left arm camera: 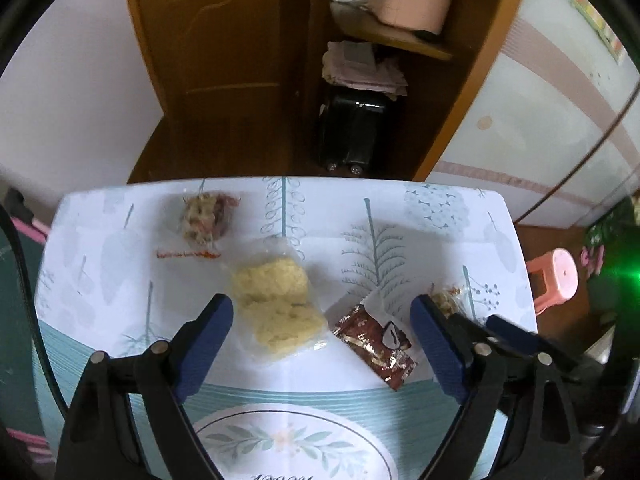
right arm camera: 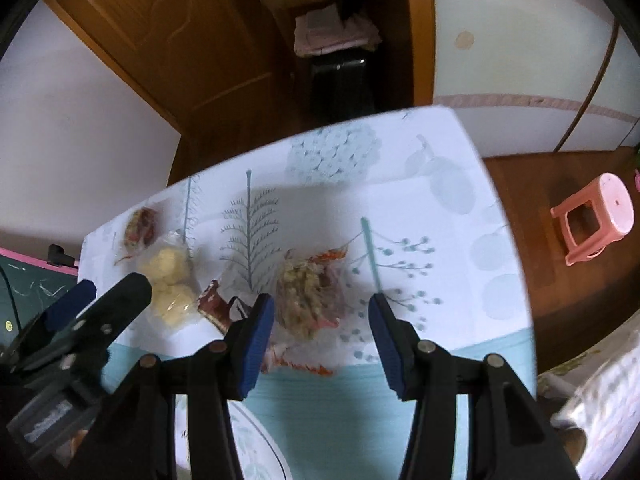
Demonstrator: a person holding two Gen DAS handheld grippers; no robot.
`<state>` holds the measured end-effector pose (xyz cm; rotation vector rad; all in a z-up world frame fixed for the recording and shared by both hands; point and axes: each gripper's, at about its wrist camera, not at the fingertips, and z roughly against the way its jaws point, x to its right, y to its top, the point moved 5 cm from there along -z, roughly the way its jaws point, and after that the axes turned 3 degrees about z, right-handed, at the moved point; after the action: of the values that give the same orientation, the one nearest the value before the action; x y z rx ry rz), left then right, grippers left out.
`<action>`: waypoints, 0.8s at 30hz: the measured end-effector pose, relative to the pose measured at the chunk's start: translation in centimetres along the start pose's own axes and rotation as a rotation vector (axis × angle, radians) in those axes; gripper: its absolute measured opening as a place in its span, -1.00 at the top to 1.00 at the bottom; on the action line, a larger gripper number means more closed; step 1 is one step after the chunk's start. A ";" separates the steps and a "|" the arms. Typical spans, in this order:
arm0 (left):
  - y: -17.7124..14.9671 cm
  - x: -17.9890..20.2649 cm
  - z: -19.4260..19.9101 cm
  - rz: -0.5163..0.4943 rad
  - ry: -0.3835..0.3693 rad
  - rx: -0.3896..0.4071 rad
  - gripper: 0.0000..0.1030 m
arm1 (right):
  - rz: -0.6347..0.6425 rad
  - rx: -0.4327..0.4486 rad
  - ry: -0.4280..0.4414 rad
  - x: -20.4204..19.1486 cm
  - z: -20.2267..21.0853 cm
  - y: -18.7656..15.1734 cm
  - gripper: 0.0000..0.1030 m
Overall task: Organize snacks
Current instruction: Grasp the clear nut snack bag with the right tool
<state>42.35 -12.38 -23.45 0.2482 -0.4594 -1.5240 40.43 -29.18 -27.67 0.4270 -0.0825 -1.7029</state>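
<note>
Beyond our left tool [left arm camera: 322, 338], spread wide and holding nothing, the yellow noodle packet [left arm camera: 276, 312] lies on the counter [left arm camera: 440, 232], long axis running away from us. Right of it, our right tool [right arm camera: 322, 334] hovers unclenched before the mixed snack bag [right arm camera: 310, 296].

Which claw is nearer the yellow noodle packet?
Left. The left claw is open right over the yellow noodle packet; the right claw hovers open further right, over a mixed snack bag.
</note>
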 end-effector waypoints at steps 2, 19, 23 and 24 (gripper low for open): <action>-0.2 -0.3 -0.3 0.014 -0.001 -0.006 -0.72 | -0.001 -0.017 0.010 -0.3 -1.2 0.1 0.03; -2.0 1.7 -2.7 0.045 -0.048 -0.074 -0.71 | 0.127 0.025 -0.054 0.1 -0.8 -0.9 0.15; -2.2 1.4 -3.2 0.060 -0.051 -0.090 -0.71 | 0.144 0.034 -0.055 0.0 -0.8 -0.8 0.14; -2.2 1.3 -3.3 0.064 -0.051 -0.094 -0.71 | 0.146 0.033 -0.050 0.1 -0.8 -0.9 0.14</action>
<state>41.79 -14.20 -27.16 0.1199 -0.4309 -1.4874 39.86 -28.94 -28.68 0.3936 -0.1740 -1.5703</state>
